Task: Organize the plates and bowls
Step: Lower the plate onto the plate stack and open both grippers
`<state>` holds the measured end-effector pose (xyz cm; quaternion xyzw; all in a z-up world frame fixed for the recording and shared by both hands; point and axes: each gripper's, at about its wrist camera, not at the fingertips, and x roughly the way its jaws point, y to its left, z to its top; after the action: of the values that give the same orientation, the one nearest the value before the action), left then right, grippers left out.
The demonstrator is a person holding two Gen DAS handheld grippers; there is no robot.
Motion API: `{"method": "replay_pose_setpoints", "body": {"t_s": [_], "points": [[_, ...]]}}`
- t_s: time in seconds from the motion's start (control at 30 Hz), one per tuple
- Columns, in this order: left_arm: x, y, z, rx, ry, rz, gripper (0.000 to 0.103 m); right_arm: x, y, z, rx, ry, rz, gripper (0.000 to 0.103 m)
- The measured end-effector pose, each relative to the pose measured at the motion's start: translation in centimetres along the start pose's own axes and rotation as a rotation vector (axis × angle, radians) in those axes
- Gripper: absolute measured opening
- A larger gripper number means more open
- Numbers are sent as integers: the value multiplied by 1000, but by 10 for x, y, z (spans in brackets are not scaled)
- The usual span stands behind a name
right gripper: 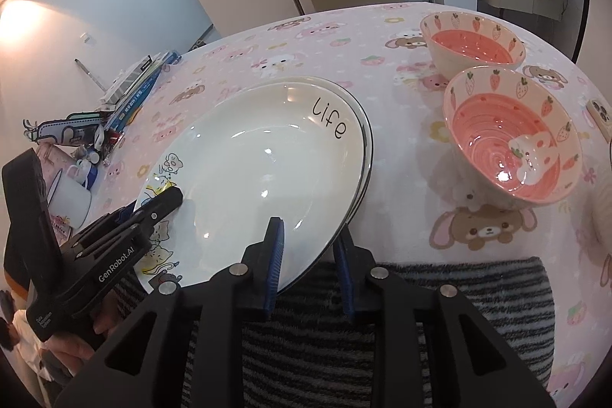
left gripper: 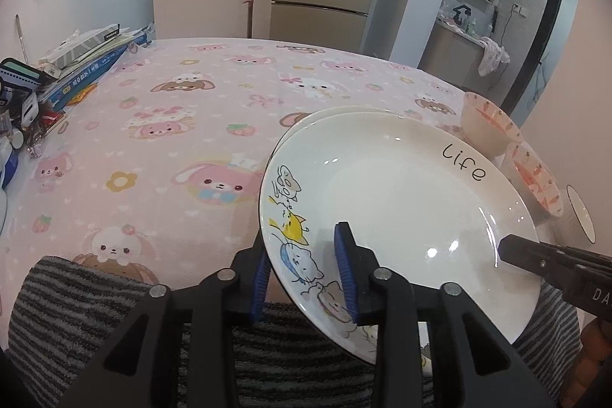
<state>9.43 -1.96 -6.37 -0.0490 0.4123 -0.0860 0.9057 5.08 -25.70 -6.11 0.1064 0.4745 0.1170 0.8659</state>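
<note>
From your left wrist camera, your left gripper [left gripper: 308, 268] has its blue-padded jaws closed down on the near-left rim of the white "Life" plate [left gripper: 397, 201], one finger under the rim and one over the cartoon cats printed there. That plate sits tilted on top of a second white plate [left gripper: 317, 115], whose edge peeks out behind it. Your right gripper [left gripper: 508, 249] reaches in from the right and meets the plate's rim at its right side. Two strawberry-pattern bowls [left gripper: 491, 129] stand just beyond the plates at the right edge of the table, on the pink cartoon tablecloth [left gripper: 172, 125]. A pile of books [left gripper: 91, 64] lies at the far left. A striped grey towel [left gripper: 95, 312] lies at the table's near edge.

From your right wrist camera, your right gripper [right gripper: 311, 259] has its jaws narrowed onto the near rim of the "Life" plate [right gripper: 264, 155], one finger above and one below. Your left gripper [right gripper: 168, 201] holds the opposite rim by the cats. The near pink bowl [right gripper: 512, 136] and the far one [right gripper: 472, 43] stand well apart from the plates, to the right. A white mug [right gripper: 70, 195] sits at the left.
</note>
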Motion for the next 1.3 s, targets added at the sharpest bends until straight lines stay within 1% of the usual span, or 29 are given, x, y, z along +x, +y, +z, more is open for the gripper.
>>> {"method": "replay_pose_setpoints", "body": {"t_s": [0.03,0.1,0.2,0.27,0.33,0.43,0.57,0.7,0.8,0.9,0.97,1.03,1.07,1.13,1.2,1.23,1.3], "points": [[0,-1,0,4,2,-7,40,-1,0,-1,5,-2,3,25],[1,-3,0,16,5,-9,43,-5,-1,-5,24,-3,22,27],[1,-6,-1,31,2,2,44,-12,-6,-15,78,-12,75,29],[1,-5,0,27,4,-4,45,-14,-7,-19,96,-17,93,29],[1,-4,0,24,4,-11,45,-16,-3,-19,89,-44,69,29],[0,-2,0,15,3,-25,45,-16,2,-17,77,-59,30,25],[0,-1,-1,12,4,-28,45,-9,3,-17,75,-41,42,17],[0,7,-1,-26,7,-70,45,-13,8,-20,48,-61,40,17],[-3,9,-2,-39,-4,-94,45,-12,4,-19,64,-55,35,17],[-14,8,-4,-33,-58,-84,45,-18,1,-19,60,-92,3,17],[-26,5,-6,-19,-115,-70,46,-23,-1,-19,54,-109,-4,17],[-38,1,-7,0,-170,-59,56,-28,-3,-19,46,-127,-11,17],[-45,-3,-8,20,-206,-37,60,-31,-4,-18,43,-136,-20,17],[-57,-12,-8,84,-272,10,74,-37,-6,-17,36,-161,-37,17],[-65,-17,-6,110,-310,23,74,-45,-7,-16,28,-191,-44,18],[-70,-20,-6,121,-335,24,79,-50,-8,-16,22,-212,-47,20],[-86,-24,-8,140,-413,37,89,-60,-7,-17,2,-255,-57,29]]}}
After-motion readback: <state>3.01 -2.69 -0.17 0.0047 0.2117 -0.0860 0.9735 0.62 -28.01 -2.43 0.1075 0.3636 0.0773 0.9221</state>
